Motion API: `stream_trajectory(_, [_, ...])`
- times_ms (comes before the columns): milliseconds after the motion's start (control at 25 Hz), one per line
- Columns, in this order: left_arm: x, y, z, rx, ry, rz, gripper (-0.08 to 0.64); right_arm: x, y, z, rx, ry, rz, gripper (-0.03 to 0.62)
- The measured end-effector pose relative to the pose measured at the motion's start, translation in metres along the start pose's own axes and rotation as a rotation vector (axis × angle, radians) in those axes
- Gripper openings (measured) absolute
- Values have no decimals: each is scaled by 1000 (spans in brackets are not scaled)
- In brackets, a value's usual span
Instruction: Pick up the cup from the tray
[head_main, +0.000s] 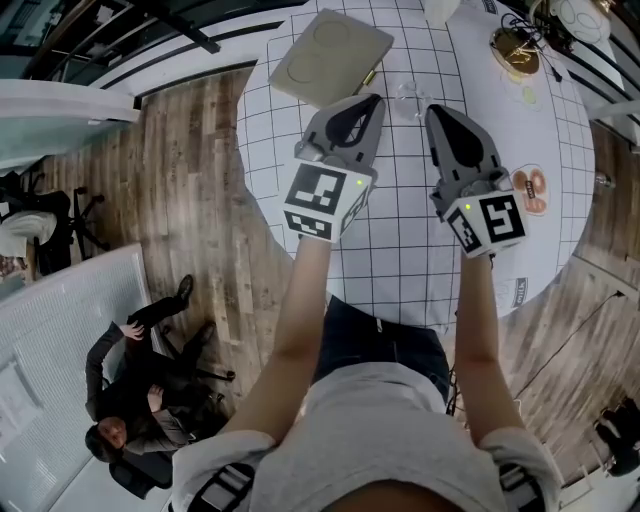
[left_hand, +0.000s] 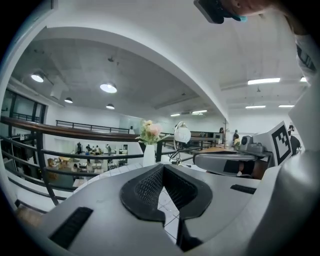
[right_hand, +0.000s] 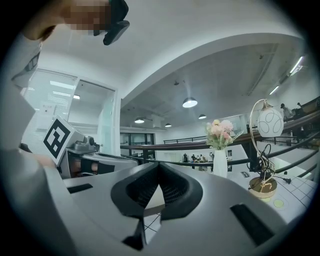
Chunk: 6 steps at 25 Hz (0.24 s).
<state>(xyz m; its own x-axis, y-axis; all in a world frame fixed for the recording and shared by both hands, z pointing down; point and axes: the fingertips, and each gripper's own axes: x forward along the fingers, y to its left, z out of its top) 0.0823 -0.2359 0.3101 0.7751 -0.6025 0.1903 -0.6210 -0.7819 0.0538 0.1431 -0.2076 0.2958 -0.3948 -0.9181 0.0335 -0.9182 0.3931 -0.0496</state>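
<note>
In the head view a beige square tray (head_main: 330, 55) lies on the far part of the round white gridded table (head_main: 400, 240); nothing shows on top of it. A small clear glass cup (head_main: 408, 96) seems to stand on the table just right of the tray, faint and hard to make out. My left gripper (head_main: 372, 100) hovers over the table with its tip at the tray's near corner, jaws shut and empty. My right gripper (head_main: 434, 110) is held beside it, right of the cup, also shut and empty. Both the left gripper (left_hand: 162, 167) and the right gripper (right_hand: 159, 166) point nearly level in their own views.
A white vase of flowers (right_hand: 220, 150) and a gold-based globe lamp (right_hand: 265, 150) stand at the table's far side. A small dish (head_main: 530, 190) sits near the right rim. A dark railing (left_hand: 60, 135) runs beyond the table. A person (head_main: 140, 390) sits on the wooden floor, lower left.
</note>
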Motion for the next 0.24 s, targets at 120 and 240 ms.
stream_trajectory(120, [1,-2,2,19,1,-2,8,1,1,0,4,-1,0,8])
stream_trajectory(240, [0,-2,3,20,1,-4,8,2,3,1,7,-3,4,8])
